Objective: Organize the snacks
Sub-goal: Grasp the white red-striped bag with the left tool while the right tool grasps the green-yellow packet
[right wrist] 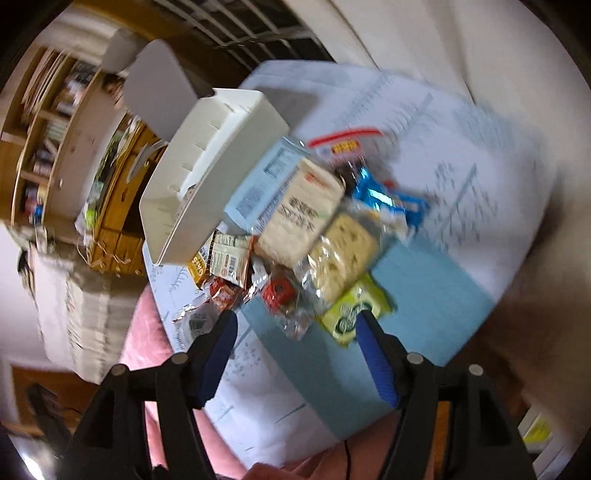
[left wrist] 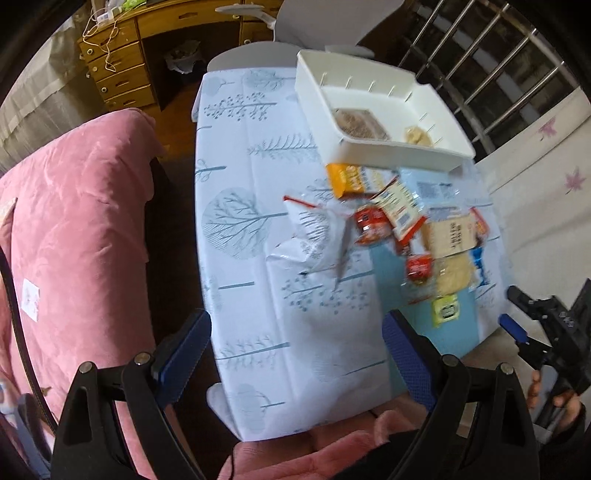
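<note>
A heap of snack packets (left wrist: 402, 225) lies on the table with the tree-print cloth (left wrist: 251, 206); the same packets (right wrist: 314, 236) show blurred in the right wrist view. Behind them stands a white bin (left wrist: 384, 110) with two snacks on its floor, and this bin (right wrist: 207, 173) appears tilted in the right wrist view. My left gripper (left wrist: 295, 332) hangs open over the bare near part of the cloth, nothing between its fingers. My right gripper (right wrist: 295, 328) stands open just short of a red wrapped sweet (right wrist: 279, 291) and a green packet (right wrist: 354, 314), touching neither. It also shows as the right gripper (left wrist: 517, 317) at the table's right edge.
A pink padded seat (left wrist: 74, 229) stands left of the table, and a wooden desk with drawers (left wrist: 122, 70) and a grey chair (left wrist: 295, 29) lie beyond it. A barred window (left wrist: 491, 66) is at the back right. A light blue mat (right wrist: 406, 317) lies under the near packets.
</note>
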A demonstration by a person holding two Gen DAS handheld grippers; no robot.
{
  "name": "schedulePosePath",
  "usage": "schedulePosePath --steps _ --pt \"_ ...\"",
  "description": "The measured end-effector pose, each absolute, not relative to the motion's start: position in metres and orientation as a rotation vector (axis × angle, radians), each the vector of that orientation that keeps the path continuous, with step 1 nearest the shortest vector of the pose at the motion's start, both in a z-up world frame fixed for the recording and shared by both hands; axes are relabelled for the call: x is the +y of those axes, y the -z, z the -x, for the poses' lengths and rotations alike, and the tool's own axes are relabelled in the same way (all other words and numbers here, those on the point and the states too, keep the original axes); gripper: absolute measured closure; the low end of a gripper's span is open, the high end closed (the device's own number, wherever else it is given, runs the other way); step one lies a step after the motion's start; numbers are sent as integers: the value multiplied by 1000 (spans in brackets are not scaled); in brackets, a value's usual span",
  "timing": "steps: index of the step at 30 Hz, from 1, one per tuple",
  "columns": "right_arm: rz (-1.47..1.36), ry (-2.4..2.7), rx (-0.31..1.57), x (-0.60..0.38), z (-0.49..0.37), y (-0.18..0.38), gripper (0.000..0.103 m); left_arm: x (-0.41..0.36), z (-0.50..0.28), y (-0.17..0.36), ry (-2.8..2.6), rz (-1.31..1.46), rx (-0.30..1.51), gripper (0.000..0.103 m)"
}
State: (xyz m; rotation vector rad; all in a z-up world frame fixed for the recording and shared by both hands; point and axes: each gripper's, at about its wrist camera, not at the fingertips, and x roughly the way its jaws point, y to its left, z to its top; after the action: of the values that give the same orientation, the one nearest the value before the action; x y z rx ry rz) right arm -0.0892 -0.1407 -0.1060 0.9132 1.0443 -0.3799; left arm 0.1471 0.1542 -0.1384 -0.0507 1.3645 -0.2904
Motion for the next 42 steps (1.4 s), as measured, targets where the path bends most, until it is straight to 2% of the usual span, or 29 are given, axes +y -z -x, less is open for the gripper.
schedulePosePath --steps 3,21,28,34,38,42 --pt "-978 414 1067 -139 95 117 28 154 -151 147 295 33 1379 10" --pt "-1298 677 1239 -163 91 199 28 114 -192 198 286 -109 1486 8" --pt "-1360 746 1280 -177 86 216 28 93 -210 226 259 -134 1547 8" --pt "-1367 751 1348 -185 81 229 35 79 -227 247 220 -157 1586 8" --pt "-1335 759 1379 -187 74 230 38 70 -235 256 207 -182 1597 11" --pt "-1316 769 1402 -183 64 231 40 64 -242 265 184 -198 1609 28"
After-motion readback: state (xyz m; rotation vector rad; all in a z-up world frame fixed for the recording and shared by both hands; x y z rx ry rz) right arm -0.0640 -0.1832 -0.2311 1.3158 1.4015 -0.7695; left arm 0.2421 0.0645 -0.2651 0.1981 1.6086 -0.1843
